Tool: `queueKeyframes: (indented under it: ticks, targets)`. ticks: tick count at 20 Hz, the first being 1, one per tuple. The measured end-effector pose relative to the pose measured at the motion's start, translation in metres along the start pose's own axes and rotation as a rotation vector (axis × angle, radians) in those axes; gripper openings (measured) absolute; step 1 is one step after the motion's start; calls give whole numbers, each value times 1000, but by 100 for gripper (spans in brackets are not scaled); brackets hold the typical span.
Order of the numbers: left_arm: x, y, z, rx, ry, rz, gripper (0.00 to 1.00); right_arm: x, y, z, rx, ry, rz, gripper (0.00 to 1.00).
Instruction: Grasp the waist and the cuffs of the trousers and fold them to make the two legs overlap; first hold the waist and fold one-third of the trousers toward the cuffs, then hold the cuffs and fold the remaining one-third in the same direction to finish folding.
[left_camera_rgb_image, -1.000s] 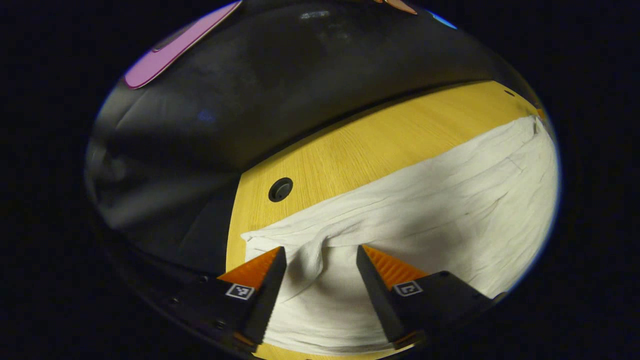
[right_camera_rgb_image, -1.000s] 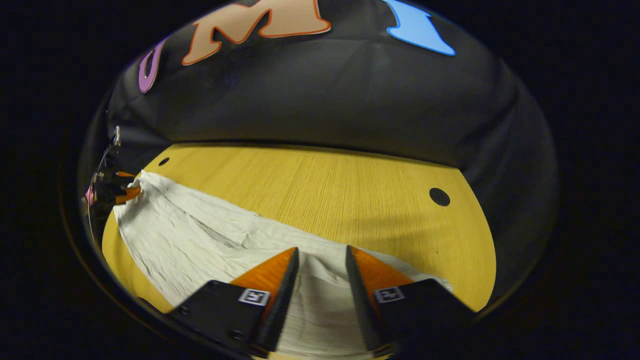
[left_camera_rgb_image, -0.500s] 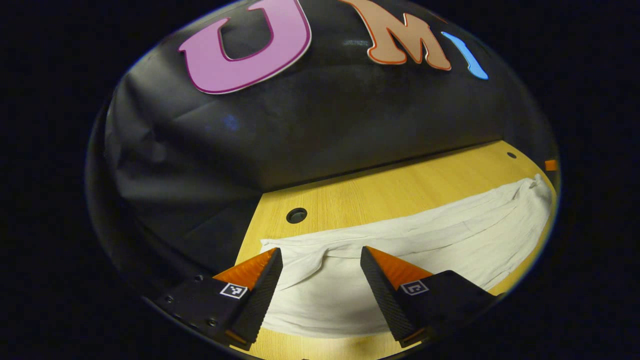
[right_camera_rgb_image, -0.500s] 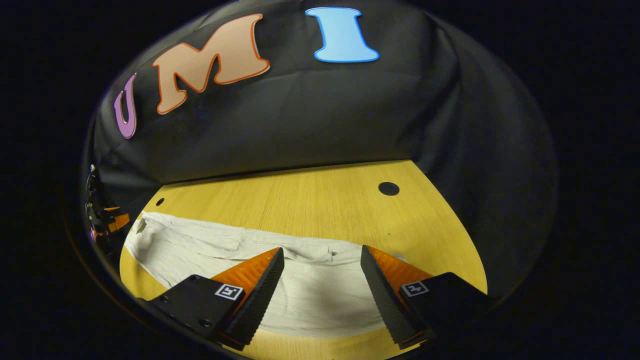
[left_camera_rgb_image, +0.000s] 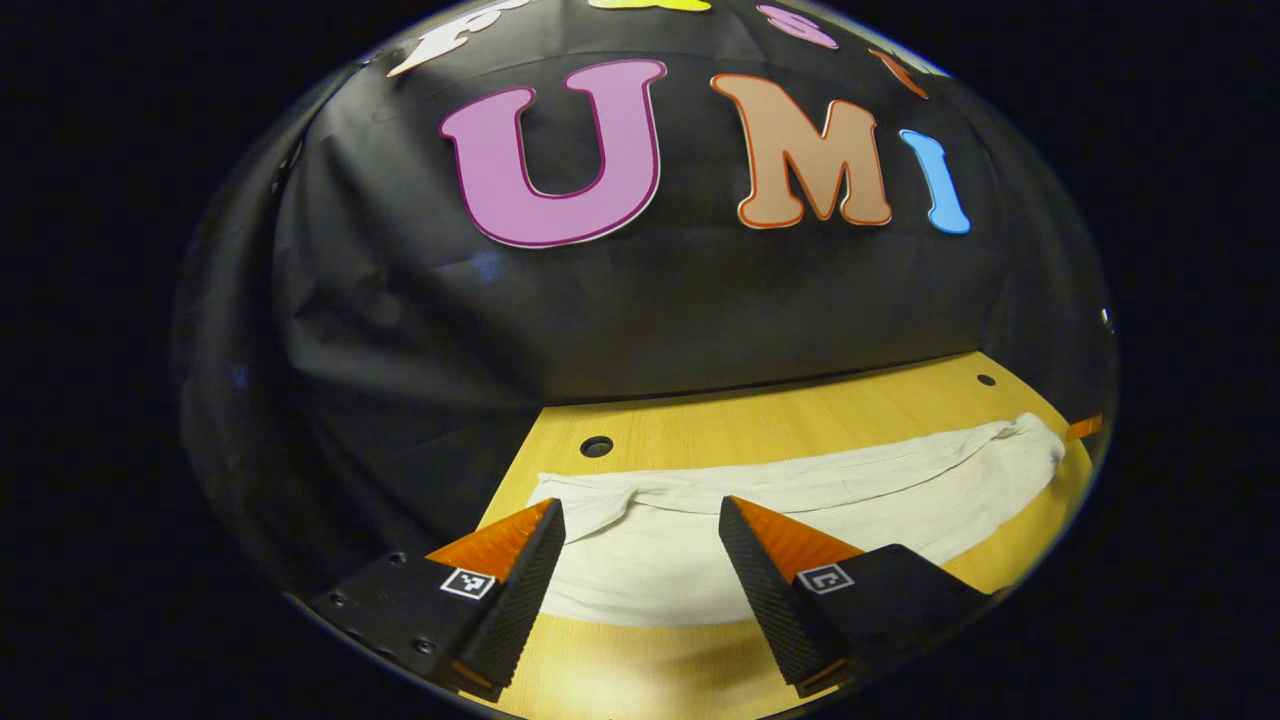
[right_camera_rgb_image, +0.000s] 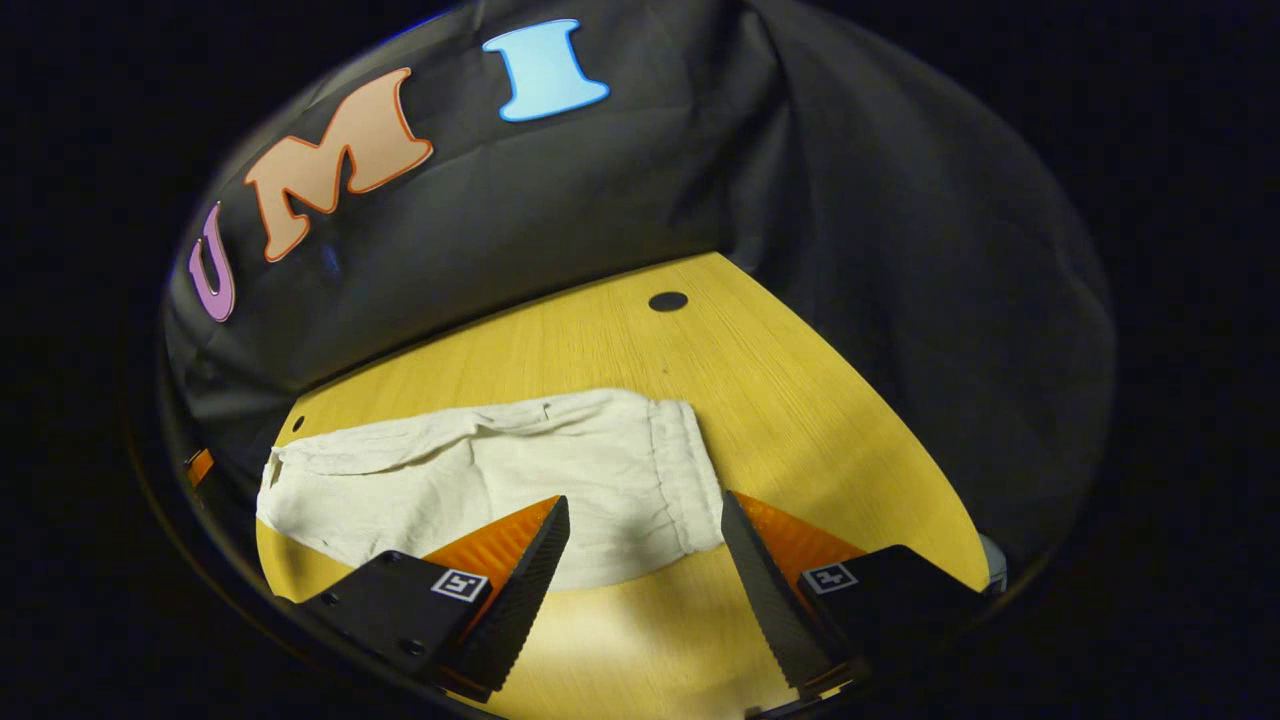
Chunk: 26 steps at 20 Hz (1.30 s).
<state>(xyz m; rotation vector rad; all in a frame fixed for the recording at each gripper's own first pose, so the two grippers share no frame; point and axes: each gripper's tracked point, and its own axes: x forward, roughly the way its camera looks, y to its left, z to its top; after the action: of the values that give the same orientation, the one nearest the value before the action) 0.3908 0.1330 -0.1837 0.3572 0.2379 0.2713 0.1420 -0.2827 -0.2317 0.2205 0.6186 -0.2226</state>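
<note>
The white trousers (left_camera_rgb_image: 800, 490) lie flat as one long strip across the wooden table (left_camera_rgb_image: 800, 415). In the left gripper view their cuff end (left_camera_rgb_image: 575, 495) is just beyond my left gripper (left_camera_rgb_image: 640, 502), which is open and holds nothing. In the right gripper view the trousers (right_camera_rgb_image: 480, 470) end at the gathered waistband (right_camera_rgb_image: 680, 470), right in front of my right gripper (right_camera_rgb_image: 645, 498), also open and apart from the cloth. A small part of the other gripper shows at each far end (left_camera_rgb_image: 1085, 428) (right_camera_rgb_image: 198, 466).
The table has round holes near its back corners (left_camera_rgb_image: 596, 446) (left_camera_rgb_image: 986, 380) (right_camera_rgb_image: 667, 301). The black cloth wall (left_camera_rgb_image: 650, 320) rises directly behind the table. Bare wood (right_camera_rgb_image: 620, 640) lies between the trousers and the table's near edge.
Both grippers have drawn back and tilted up from the trousers. The right gripper's fingers, close together over the cloth a second ago, have opened wide. The trousers now lie farther off.
</note>
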Motion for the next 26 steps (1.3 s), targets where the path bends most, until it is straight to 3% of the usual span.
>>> queueKeyframes:
  ticks: [3, 6, 7, 9, 10, 11, 12, 14, 15, 16, 17, 19, 20, 21, 22, 25, 26]
  targets:
    - [-3, -4, 7, -19, -17, -13, 93, 14, -12, -18, 32, 43, -6, 98]
    - [-4, -1, 10, -36, -23, -16, 93, 24, -21, -25, 88, 65, -7, 94]
    - [-5, -3, 11, -32, -25, -12, 89, 28, -22, -25, 105, 66, -3, 98]
    - [-7, -4, 13, -25, -28, -3, 93, 35, -19, -28, 138, 74, 19, 95]
    - [-8, -4, 14, -24, -29, 1, 93, 38, -20, -29, 142, 77, 20, 87]
    - [-9, -4, 15, -27, -31, 6, 93, 40, -21, -31, 137, 78, 20, 94]
    - [-12, -3, 17, -30, -33, 11, 93, 41, -21, -33, 130, 82, 24, 87]
    - [-22, -1, 18, -40, -43, 20, 93, 43, -19, -30, 117, 65, 26, 84]
    - [-24, -1, 18, -45, -45, 25, 93, 44, -17, -32, 106, 67, 30, 92]
    - [-25, 0, 19, -48, -45, 30, 93, 45, -17, -32, 89, 64, 22, 84]
    - [-26, 0, 19, -49, -45, 36, 89, 48, -20, -33, 73, 57, 8, 85]
    - [-30, 2, 19, -49, -44, 46, 93, 49, -21, -33, 39, 45, -10, 81]
    - [-32, 2, 20, -52, -46, 48, 93, 50, -24, -35, 14, 47, -28, 76]
    - [-33, 3, 19, -54, -46, 49, 93, 50, -23, -34, 2, 37, -38, 63]
    - [-34, 4, 18, -56, -42, 54, 93, 52, -23, -35, -6, 43, -51, 61]
    - [-39, 8, 17, -64, -42, 62, 93, 50, -19, -34, 2, 45, -59, 41]
    - [-40, 9, 16, -66, -42, 63, 93, 49, -19, -31, 2, 41, -62, 39]
